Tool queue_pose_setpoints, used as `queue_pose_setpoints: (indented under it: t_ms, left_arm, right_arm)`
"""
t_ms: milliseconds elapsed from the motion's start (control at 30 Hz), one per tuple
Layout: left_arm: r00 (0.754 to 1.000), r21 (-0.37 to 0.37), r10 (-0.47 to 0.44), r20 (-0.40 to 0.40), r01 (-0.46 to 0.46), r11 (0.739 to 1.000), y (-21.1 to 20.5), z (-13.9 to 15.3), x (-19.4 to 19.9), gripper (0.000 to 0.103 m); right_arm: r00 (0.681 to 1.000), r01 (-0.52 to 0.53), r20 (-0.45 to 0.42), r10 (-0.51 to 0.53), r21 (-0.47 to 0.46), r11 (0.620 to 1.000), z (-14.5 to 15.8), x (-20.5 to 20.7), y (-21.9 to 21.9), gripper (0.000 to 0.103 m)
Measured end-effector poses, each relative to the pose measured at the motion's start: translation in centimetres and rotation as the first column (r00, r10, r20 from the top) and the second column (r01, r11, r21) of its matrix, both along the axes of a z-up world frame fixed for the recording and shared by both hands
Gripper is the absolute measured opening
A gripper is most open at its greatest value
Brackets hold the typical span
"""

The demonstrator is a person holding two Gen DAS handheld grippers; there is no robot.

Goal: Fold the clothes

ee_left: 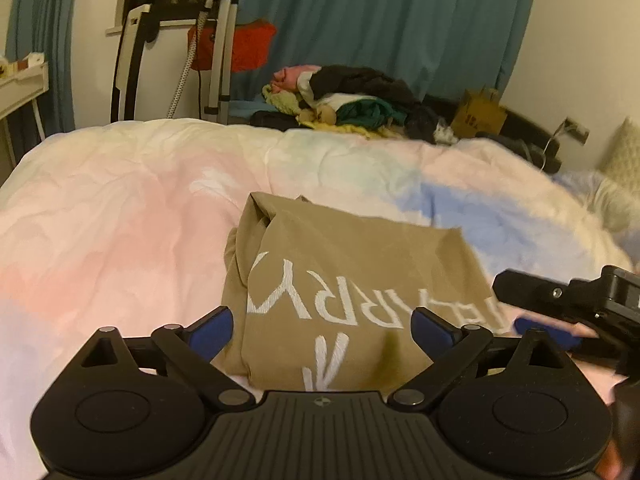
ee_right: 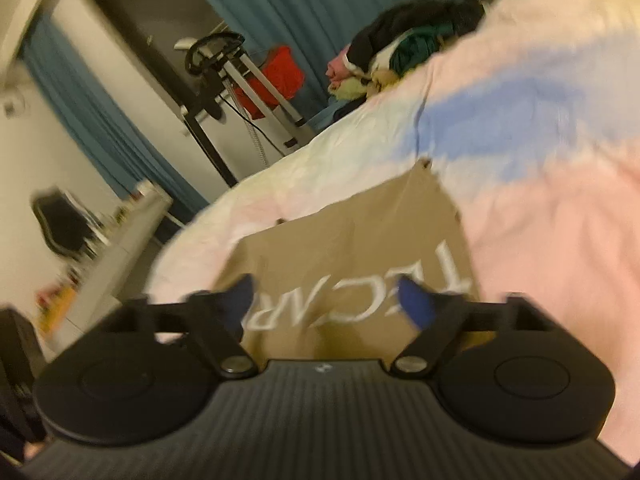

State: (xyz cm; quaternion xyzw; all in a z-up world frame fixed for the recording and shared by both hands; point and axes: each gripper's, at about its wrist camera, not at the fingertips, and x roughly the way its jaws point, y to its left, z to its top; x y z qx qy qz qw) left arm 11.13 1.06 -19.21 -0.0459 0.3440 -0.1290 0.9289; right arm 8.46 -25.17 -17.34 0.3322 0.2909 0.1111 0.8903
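A folded tan garment [ee_left: 340, 280] with white lettering lies on the pastel duvet [ee_left: 120, 208]. My left gripper [ee_left: 324, 330] is open, its blue fingertips spread over the garment's near edge. My right gripper [ee_left: 532, 320] enters the left wrist view from the right, low at the garment's right edge. In the right wrist view the right gripper [ee_right: 330, 300] is open, blue fingertips wide apart above the tan garment [ee_right: 352, 248]. That view is tilted and blurred. Neither gripper holds cloth.
A pile of unfolded clothes [ee_left: 352, 100] sits at the far side of the bed. A garment steamer stand [ee_left: 218, 40] and teal curtains [ee_left: 380, 20] are behind. A cardboard box [ee_left: 480, 114] is at the far right. A white shelf [ee_right: 120, 240] stands left of the bed.
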Motion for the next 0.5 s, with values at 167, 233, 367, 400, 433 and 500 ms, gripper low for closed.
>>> queue_pose_setpoints:
  t_ms: [167,233,367,400,433,500]
  left_arm:
    - [0.999,-0.102,0.033,-0.009,-0.034,0.994,1.4,0.9,-1.3,0.101]
    - [0.999,-0.148,0.035,-0.034,-0.040,0.988,1.8,0.9,-1.2,0.101]
    - [0.994,-0.252,0.023,-0.102,-0.049,0.967,2.1,0.2,-0.6,0.101]
    - [0.992,-0.287,0.014,-0.128,-0.051,0.957,2.2,-0.2,-0.4,0.101]
    - [0.988,-0.322,0.004,-0.154,-0.054,0.945,2.2,-0.6,-0.2,0.101]
    - [0.978,-0.404,-0.029,-0.208,-0.059,0.913,2.4,-1.4,0.4,0.101]
  right_arm:
    - [0.991,0.004,-0.129,0.039,0.320,0.947,-3.1,-0.4,-1.2,0.086]
    - [0.980,0.045,-0.192,0.043,0.433,0.900,-5.0,-0.3,-1.6,0.086]
    - [0.951,0.153,-0.305,0.051,0.608,0.779,-9.0,0.3,-2.3,0.086]
    - [0.944,0.187,-0.327,0.039,0.631,0.753,-9.8,0.4,-2.5,0.085]
    - [0.939,0.220,-0.344,0.024,0.652,0.726,-10.5,0.4,-2.7,0.084]
    - [0.932,0.268,-0.361,-0.004,0.683,0.679,-11.5,0.5,-2.9,0.084]
